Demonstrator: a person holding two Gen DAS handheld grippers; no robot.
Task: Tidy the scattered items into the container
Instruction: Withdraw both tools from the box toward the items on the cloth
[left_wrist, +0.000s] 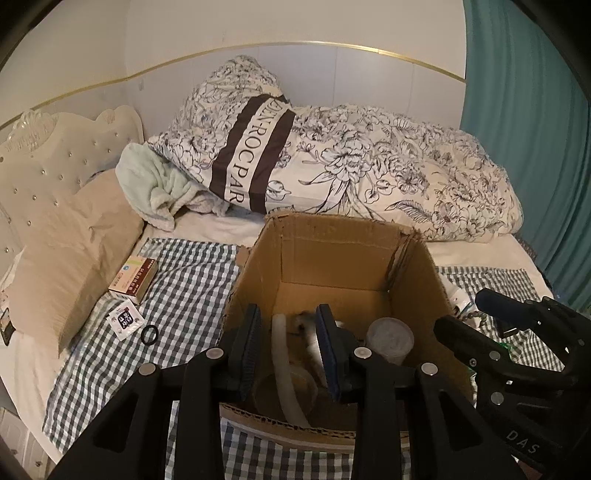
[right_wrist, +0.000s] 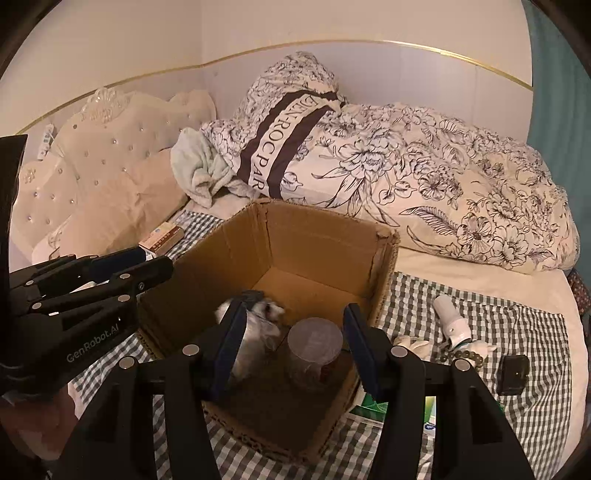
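Note:
An open cardboard box (left_wrist: 328, 243) (right_wrist: 325, 236) stands on a checked cloth on the bed. Inside lie a clear lidded jar (left_wrist: 389, 338) (right_wrist: 314, 343), a white tube (left_wrist: 280, 354) and a blurred white item (right_wrist: 255, 325). My left gripper (left_wrist: 290, 332) is open and empty over the box's near side. My right gripper (right_wrist: 295, 332) is open and empty over the box. Left of the box lie a medicine carton (left_wrist: 133, 280) (right_wrist: 162, 236), a small sachet (left_wrist: 125, 318) and a black ring (left_wrist: 149, 335). Right of it lie a white bottle (right_wrist: 452, 321), a bead bracelet (right_wrist: 463, 356) and a black case (right_wrist: 512, 373).
A beige pillow (left_wrist: 70, 258) and tufted headboard (left_wrist: 48, 155) are at the left. A floral duvet (left_wrist: 369, 166) and pale green towel (left_wrist: 155, 184) lie behind the box. A teal curtain (left_wrist: 524, 110) hangs at the right. A green packet (right_wrist: 373, 406) lies by the box's right corner.

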